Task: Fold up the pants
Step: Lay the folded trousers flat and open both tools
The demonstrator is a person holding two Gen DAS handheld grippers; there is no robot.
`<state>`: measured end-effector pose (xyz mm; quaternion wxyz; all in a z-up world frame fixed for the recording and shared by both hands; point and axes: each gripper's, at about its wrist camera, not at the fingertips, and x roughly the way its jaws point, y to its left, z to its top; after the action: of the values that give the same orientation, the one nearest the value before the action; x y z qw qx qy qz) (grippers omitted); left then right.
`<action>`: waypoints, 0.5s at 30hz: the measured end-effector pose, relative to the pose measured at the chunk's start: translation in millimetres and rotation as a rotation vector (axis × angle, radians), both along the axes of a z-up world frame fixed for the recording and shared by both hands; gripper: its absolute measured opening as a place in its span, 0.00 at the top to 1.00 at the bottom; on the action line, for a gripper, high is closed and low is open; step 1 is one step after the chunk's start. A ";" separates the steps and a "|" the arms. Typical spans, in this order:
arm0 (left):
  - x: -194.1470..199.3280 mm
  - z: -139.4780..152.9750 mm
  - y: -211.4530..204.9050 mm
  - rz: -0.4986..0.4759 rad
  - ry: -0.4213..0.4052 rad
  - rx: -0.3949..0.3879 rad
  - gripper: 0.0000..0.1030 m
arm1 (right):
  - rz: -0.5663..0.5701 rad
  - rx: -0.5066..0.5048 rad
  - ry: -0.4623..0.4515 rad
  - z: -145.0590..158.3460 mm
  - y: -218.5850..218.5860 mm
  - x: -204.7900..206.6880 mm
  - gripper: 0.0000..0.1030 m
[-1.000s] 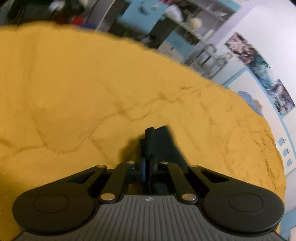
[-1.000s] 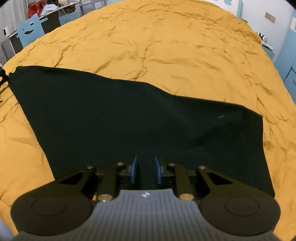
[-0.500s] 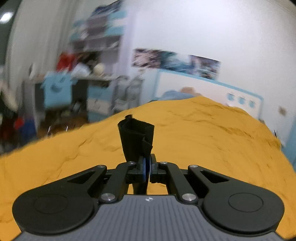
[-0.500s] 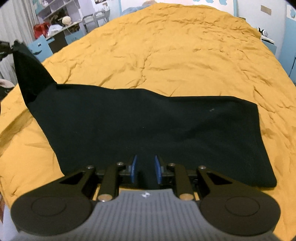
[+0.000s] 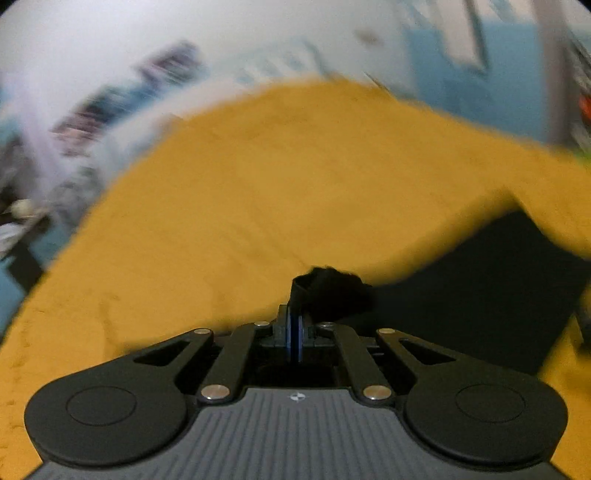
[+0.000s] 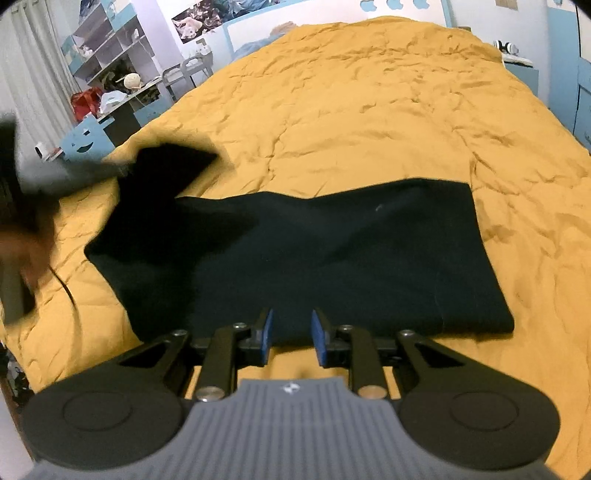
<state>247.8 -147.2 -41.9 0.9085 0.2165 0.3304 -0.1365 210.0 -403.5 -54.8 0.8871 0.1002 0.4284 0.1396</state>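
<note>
Black pants (image 6: pixel 351 251) lie spread on a yellow bedspread (image 6: pixel 351 110). Their left end (image 6: pixel 162 173) is lifted off the bed and folds over toward the right. In the blurred left wrist view my left gripper (image 5: pixel 294 314) is shut on a bunched black corner of the pants (image 5: pixel 332 288), and the rest of the pants (image 5: pixel 480 288) lies to the right. My right gripper (image 6: pixel 291 336) is open and empty, just at the near edge of the pants. The left hand and its gripper show as a dark blur at the left edge (image 6: pixel 18 206).
A blue desk and shelves with clutter (image 6: pixel 103 92) stand left of the bed. A blue headboard and posters (image 6: pixel 258 14) are at the far wall. A blue cabinet (image 6: pixel 576 74) stands at the right.
My left gripper has swung the held pants corner up and over to the right. My right gripper has drawn back from over the pants to their near edge, and stays open.
</note>
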 end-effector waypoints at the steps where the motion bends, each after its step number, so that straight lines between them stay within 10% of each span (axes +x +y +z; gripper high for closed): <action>1: -6.0 -15.2 -5.1 -0.031 0.047 0.037 0.97 | 0.004 0.007 0.004 -0.8 0.4 -1.4 0.80; 9: -3.5 -35.8 20.4 -0.103 0.347 -0.118 0.90 | 0.028 0.031 0.021 -8.3 12.5 -2.7 0.79; 15: 5.8 -25.0 40.7 -0.065 0.403 -0.333 0.85 | 0.045 0.027 0.016 -4.8 19.8 -1.5 0.75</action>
<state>253.6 -106.5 -66.9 0.8424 0.0428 0.4707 -0.2588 208.4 -383.7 -59.5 0.8790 0.1036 0.4355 0.1644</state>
